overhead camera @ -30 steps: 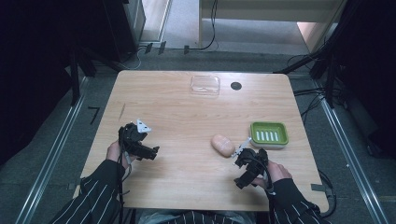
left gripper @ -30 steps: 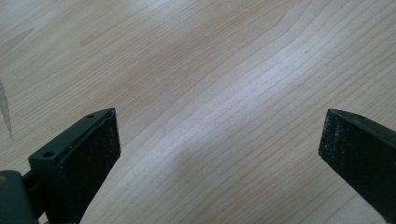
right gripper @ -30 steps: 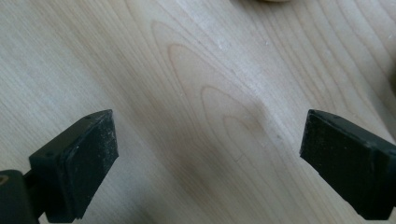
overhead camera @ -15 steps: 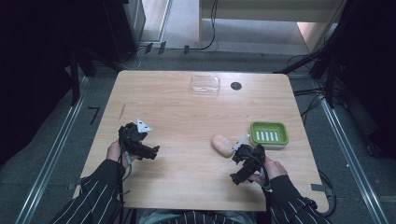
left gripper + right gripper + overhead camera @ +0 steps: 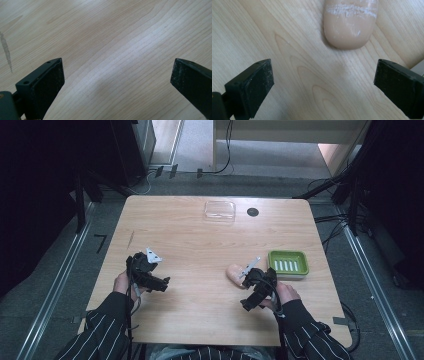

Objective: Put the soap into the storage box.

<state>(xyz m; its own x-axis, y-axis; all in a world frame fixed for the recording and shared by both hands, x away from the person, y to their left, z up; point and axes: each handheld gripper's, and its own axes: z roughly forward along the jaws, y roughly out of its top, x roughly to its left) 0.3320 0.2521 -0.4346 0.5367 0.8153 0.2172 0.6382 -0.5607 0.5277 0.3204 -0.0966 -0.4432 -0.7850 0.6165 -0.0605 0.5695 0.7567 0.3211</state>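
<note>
A peach-coloured oval soap bar [image 5: 233,272] lies on the wooden table [image 5: 200,240], right of centre. In the right gripper view the soap bar [image 5: 349,22] sits just ahead of the jaws, with whitish scuffs on top. My right gripper [image 5: 248,281] is close behind it, open [image 5: 324,77], and only bare wood lies between its pads. A green soap dish [image 5: 288,263] stands just right of the soap. My left gripper [image 5: 150,272] rests at the table's left, open [image 5: 117,72] over bare wood.
A clear plastic box [image 5: 219,210] and a round black hole [image 5: 252,212] are at the table's far edge. A thin dark scratch [image 5: 131,239] marks the wood at the left. Striped sleeves come in from the near edge. Dark equipment and cables surround the table.
My right gripper has moved forward and left, closing in on the soap bar. The left gripper has stayed where it was.
</note>
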